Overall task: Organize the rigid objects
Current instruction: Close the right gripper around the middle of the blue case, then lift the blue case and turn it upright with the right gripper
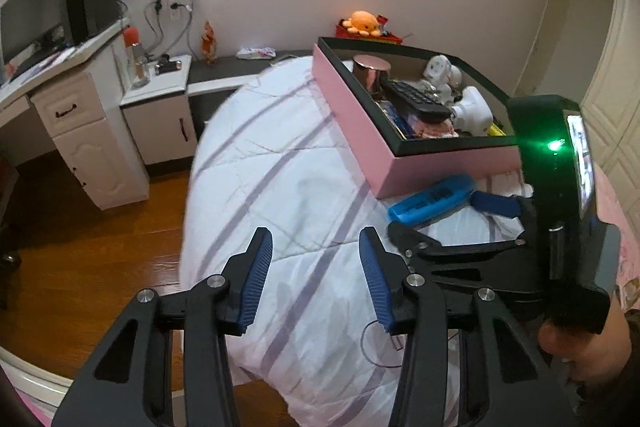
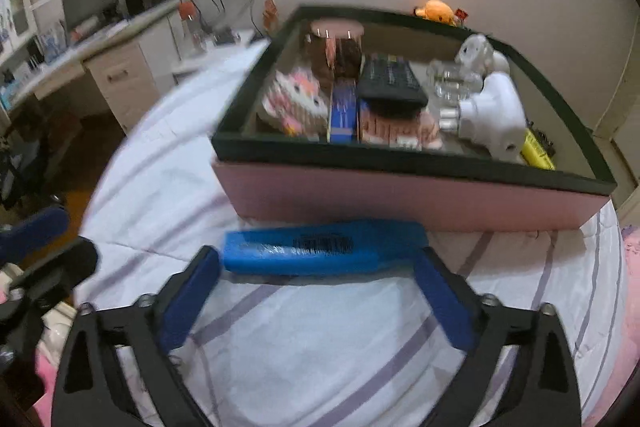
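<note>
Right tongs gape wide around the blue case beside the pink box; left tongs open too. Stiff, probably light (slippery plastic): grip mid-length.

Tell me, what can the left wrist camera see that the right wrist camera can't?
Only the left wrist view shows the right gripper's body with its green light and the person's hand holding it. Only the right wrist view shows the pink-and-white cat-face item inside the box. Both show the pink box on the bed, the black remote inside it, the blue case lying beside the box, and the orange plush behind.
</note>
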`<state>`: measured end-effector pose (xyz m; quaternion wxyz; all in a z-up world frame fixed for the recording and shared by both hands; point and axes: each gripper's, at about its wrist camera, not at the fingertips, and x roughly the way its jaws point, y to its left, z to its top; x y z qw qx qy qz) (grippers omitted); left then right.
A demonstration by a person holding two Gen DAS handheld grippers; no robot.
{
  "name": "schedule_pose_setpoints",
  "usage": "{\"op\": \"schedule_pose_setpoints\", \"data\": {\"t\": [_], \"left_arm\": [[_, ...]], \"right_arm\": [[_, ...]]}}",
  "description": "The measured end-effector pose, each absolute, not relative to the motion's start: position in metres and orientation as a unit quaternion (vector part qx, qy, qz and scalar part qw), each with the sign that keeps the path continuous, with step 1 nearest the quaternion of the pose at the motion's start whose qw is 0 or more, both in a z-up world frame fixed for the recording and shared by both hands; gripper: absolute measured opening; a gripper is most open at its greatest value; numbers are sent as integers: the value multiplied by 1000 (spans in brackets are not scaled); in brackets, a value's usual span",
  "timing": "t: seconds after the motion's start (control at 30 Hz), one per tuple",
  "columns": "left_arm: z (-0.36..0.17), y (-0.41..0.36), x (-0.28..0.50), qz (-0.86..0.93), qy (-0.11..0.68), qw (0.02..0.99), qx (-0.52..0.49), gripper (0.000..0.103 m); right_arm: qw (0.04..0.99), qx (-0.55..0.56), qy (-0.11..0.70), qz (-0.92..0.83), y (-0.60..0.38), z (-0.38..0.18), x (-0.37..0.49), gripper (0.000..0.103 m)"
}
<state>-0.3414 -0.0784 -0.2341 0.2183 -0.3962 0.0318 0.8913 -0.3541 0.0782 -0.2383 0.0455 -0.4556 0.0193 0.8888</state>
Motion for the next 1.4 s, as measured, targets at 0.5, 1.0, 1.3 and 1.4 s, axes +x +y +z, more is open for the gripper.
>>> {"op": "schedule_pose_setpoints", "data": {"t": [0.5,1.0,1.3,1.4], "left_arm": [[-236,-45,-342,880,59,240,-405,53],[-217,-8,-399,890,-12,214,-403,69],[-226,14,-414,892,15,171,-419,21],[-226,15,-415,892,25,168,-419,21]], "right_arm": [[-6,-452,29,892,104,-241,-341,93],[28,-447,30,894,187,-238,-306,72],[32,-444,41,894,219,-239,-299,72],[41,-441,46,896,231,-238,-296,72]]}}
